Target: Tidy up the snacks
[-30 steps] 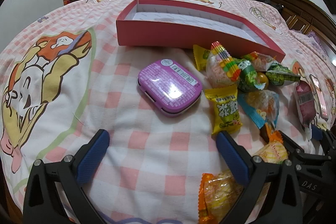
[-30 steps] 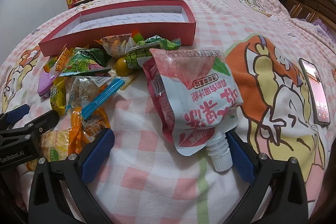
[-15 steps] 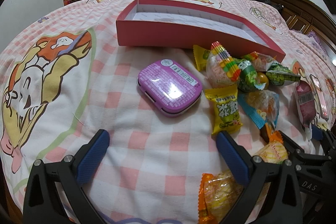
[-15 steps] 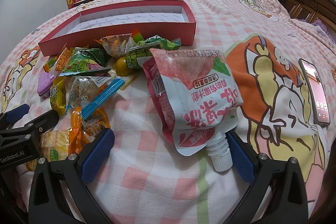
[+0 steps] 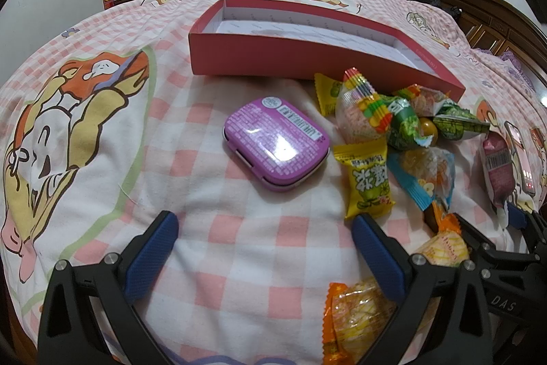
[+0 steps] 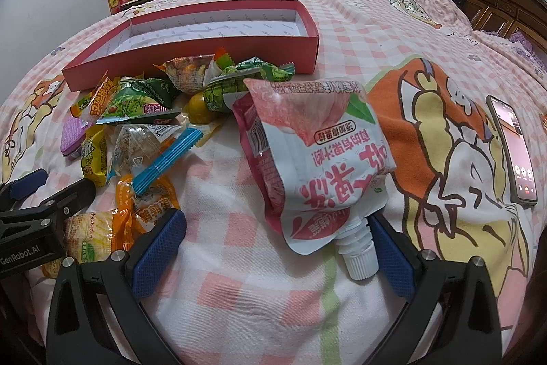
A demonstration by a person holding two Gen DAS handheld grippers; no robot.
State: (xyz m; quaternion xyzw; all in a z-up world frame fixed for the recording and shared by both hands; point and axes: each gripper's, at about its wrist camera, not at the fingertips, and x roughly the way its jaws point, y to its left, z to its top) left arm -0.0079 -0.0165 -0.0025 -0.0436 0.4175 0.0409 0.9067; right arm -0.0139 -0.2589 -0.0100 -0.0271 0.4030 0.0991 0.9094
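The left gripper (image 5: 261, 243) hangs low over the bedspread (image 5: 239, 248), jaws spread wide and holding nothing, aimed at the purple tin (image 5: 277, 144) lying flat near the red box (image 5: 290, 59). The right gripper (image 6: 278, 243) is likewise spread; the pouch (image 6: 318, 159) lies between its fingers, spout toward the camera, cap just beside the right finger (image 6: 393, 259).

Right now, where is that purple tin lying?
In the left wrist view the purple tin lies flat on the checked bedspread, just in front of the red box and left of the yellow snack packet, ahead of the open fingers.
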